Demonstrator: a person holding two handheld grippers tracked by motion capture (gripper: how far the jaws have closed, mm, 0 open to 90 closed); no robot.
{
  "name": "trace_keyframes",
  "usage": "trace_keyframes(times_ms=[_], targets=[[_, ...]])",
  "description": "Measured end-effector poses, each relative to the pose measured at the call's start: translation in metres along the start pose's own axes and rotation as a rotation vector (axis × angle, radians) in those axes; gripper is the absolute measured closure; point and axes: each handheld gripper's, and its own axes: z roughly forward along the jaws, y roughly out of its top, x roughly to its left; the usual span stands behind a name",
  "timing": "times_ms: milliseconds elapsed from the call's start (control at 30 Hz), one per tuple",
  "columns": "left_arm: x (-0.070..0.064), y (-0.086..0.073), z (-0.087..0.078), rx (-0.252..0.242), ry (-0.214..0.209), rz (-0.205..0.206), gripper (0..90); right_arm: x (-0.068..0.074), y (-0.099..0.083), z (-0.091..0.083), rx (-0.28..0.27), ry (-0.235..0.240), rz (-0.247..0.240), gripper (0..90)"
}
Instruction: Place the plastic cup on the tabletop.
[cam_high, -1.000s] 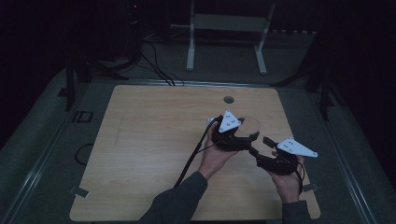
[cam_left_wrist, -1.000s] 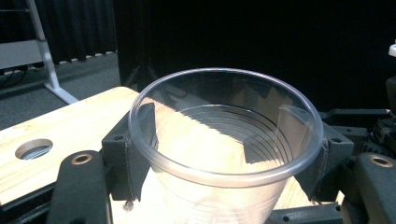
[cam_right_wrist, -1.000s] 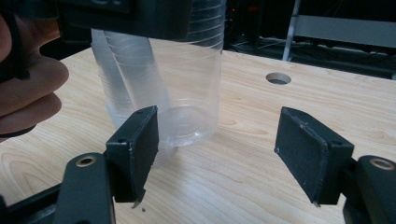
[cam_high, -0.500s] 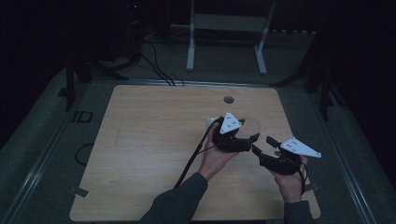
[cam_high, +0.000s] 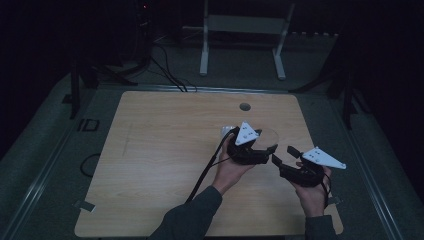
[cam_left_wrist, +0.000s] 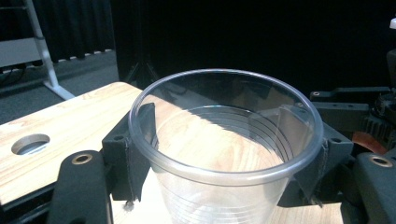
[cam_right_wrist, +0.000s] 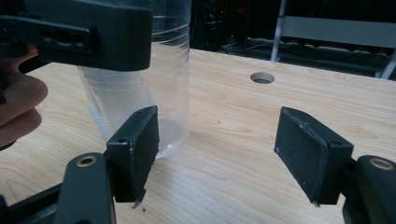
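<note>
A clear plastic cup (cam_left_wrist: 224, 175) stands upright on the wooden table (cam_high: 165, 145), and my left gripper (cam_left_wrist: 226, 154) is shut on it, one jaw against each side just under the rim. In the high view the cup (cam_high: 270, 135) is right of the table's middle, held by the left gripper (cam_high: 257, 150). My right gripper (cam_high: 283, 155) sits just to its right, open. In the right gripper view the open right gripper (cam_right_wrist: 224, 154) has bare table between its jaws, with its left pad (cam_right_wrist: 140, 144) close to the base of the cup (cam_right_wrist: 159, 84).
A round hole (cam_high: 245, 106) is cut in the table near the far edge, behind the cup. Beyond the table stand a white metal frame (cam_high: 245, 25) and dark cables (cam_high: 165, 70) on the floor. The left gripper's cable (cam_high: 210, 165) trails toward the near edge.
Almost nothing. The left gripper keeps the cup where it was. The right gripper has drifted very slightly and stays open beside the cup.
</note>
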Motion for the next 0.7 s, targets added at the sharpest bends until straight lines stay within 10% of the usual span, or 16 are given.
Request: trace_keyframes(times_ms=[700], targets=[[0.0,-0.011,0.0,0.001,0.008,0.018,29.8,-0.004,0.0,-0.003,-0.006,-0.012,0.009,30.4]])
